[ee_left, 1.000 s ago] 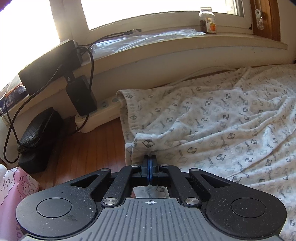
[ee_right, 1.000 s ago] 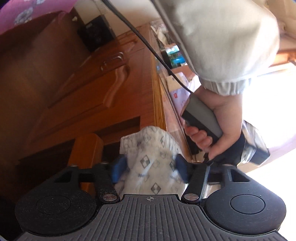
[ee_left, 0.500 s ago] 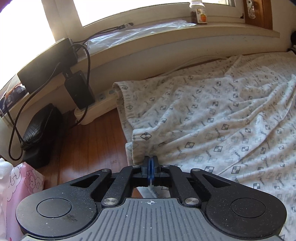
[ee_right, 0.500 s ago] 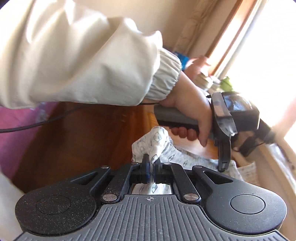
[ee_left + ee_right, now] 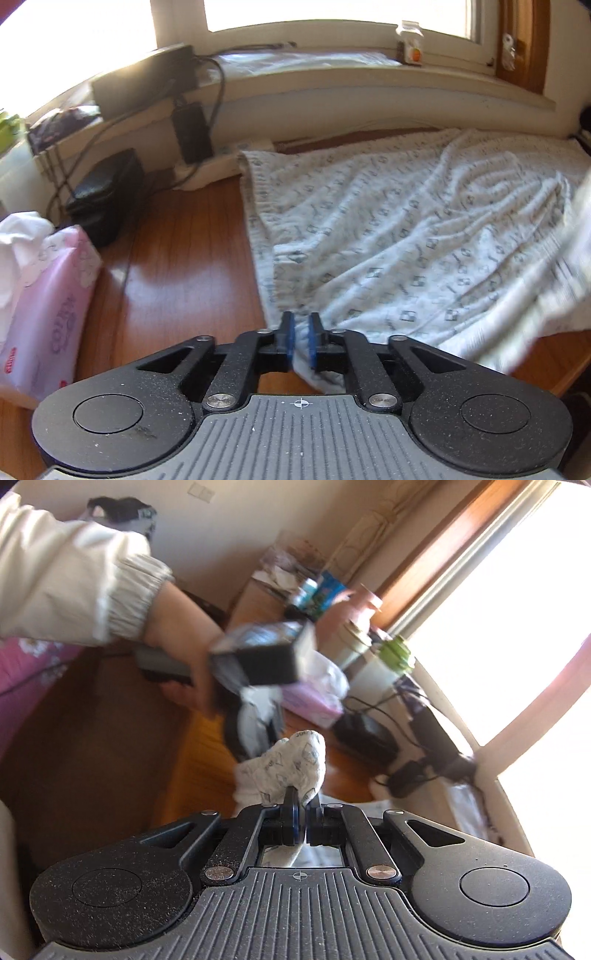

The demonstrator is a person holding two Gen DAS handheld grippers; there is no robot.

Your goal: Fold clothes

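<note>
Patterned garment (image 5: 424,236): pale cloth with small square motifs, spread rumpled across the right part of the wooden desk (image 5: 177,266), ribbed hem toward the window side, near corner reaching in between the pads of the left claw (image 5: 300,338). Left claw: narrow gap, opening at this moment, cloth between the pads but apparently no longer pinched. Right claw (image 5: 301,821): pinched shut on a bunched corner of the same cloth (image 5: 284,764), lifted clear of the desk, the bunch standing above the jaws. Right edge of the left view: blurred fold of cloth raised off the surface, probably the part carried by the right claw. Progress, by judgement: early; garment roughly laid out but wrinkled, no clean fold visible, one corner being brought over; remaining work likely laying that corner down, smoothing, then further folds to a compact shape. Other hand (image 5: 184,664) in cream sleeve (image 5: 74,587), gripping the handle of the left tool, seen from the right view. Surroundings: pink tissue pack (image 5: 48,295) at left of desk; black pouch (image 5: 107,192) and black adapter with cables (image 5: 192,129) against the sill; white power strip (image 5: 221,162) behind the hem; small jar (image 5: 410,42) on the windowsill (image 5: 332,79); bottles and clutter near the window in the right view, blurred.
</note>
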